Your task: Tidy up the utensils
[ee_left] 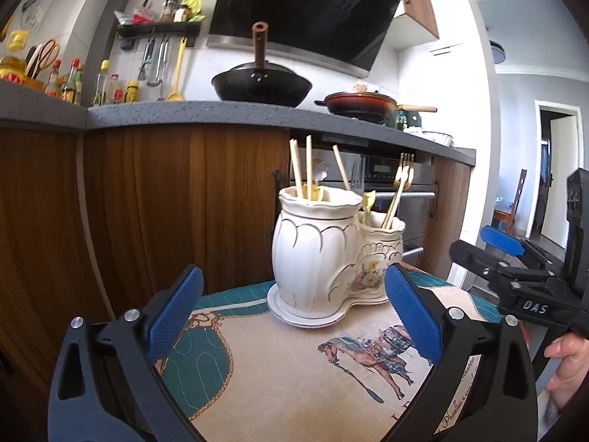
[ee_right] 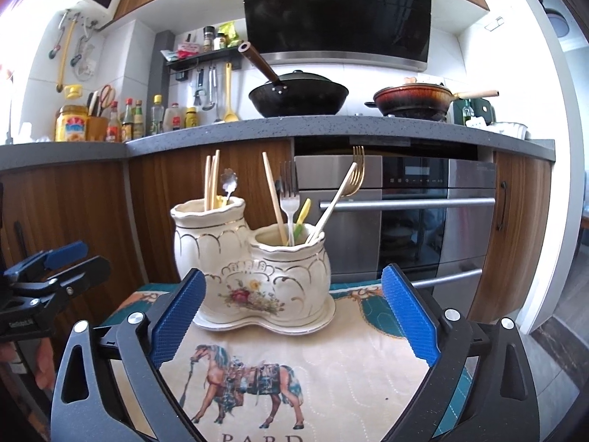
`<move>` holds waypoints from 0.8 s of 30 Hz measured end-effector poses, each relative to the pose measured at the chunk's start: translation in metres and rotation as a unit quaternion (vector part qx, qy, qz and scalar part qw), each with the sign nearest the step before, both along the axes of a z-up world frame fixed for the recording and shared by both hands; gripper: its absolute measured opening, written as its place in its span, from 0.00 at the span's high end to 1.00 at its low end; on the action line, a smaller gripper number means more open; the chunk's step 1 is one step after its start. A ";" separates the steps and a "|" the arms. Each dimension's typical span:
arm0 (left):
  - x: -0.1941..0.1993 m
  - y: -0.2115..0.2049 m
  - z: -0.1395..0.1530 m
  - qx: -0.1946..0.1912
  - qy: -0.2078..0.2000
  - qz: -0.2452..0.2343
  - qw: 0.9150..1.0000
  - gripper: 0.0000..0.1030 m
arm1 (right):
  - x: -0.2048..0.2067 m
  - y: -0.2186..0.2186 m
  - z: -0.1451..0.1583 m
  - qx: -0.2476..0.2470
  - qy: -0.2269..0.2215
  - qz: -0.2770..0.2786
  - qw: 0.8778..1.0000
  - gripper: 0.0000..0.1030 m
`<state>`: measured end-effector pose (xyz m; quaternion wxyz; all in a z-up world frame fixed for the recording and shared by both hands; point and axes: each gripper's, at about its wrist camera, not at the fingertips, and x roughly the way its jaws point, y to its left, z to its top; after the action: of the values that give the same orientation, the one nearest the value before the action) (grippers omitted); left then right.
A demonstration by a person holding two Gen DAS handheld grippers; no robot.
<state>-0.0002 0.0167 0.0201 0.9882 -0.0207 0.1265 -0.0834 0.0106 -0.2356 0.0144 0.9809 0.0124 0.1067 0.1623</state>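
Kitchen cabinets in dark wood grain and a speckled grey countertop (ee_left: 154,112) fill the background of the left wrist view, with a black wok (ee_left: 262,84) and a reddish pan (ee_left: 359,105) on the stove. Nearer, a quilted cloth (ee_left: 279,364) printed with a horse covers a small table. On it stands a glossy cream ceramic utensil holder (ee_left: 324,254), two fluted, gold-trimmed pots joined on one scalloped base. Pale wooden chopsticks (ee_left: 296,171) stand in the taller pot; gold forks (ee_left: 401,180) lean in the lower one. The left gripper (ee_left: 294,316) is spread wide and holds nothing; its blue ribbed pads sit short of the holder, one on each side. At right, the right gripper (ee_left: 493,254) shows side-on, a hand (ee_left: 567,364) below it.

From the right wrist view the holder (ee_right: 257,265) faces front, showing a painted rose spray. A flower-ended spoon (ee_right: 228,182) joins the chopsticks (ee_right: 212,180) in the taller pot; the lower pot holds one chopstick (ee_right: 274,199), a steel fork (ee_right: 290,199), a yellow-green utensil (ee_right: 302,215) and gold forks (ee_right: 349,184). The right gripper (ee_right: 294,316) is also wide open and empty. The left gripper (ee_right: 55,265) shows at the left edge.

Everything appears already potted, so the task looks nearly complete. If sorting continues, grasp one handle high, above the rim, and lift straight up; the glazed holder looks heavy but could slide on the cloth.
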 end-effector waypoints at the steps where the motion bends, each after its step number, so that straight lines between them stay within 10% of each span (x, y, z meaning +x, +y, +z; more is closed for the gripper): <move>1: 0.002 0.001 -0.001 0.000 0.007 0.004 1.000 0.05 | 0.000 -0.001 0.000 0.003 0.001 -0.001 1.000 0.06; 24: 0.001 -0.009 -0.002 0.021 0.011 0.007 1.000 0.05 | -0.001 0.000 -0.001 -0.006 0.001 -0.014 1.000 0.05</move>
<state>0.0011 0.0081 0.0182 0.9876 -0.0020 0.1388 -0.0735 0.0095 -0.2357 0.0131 0.9830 0.0085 0.1081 0.1481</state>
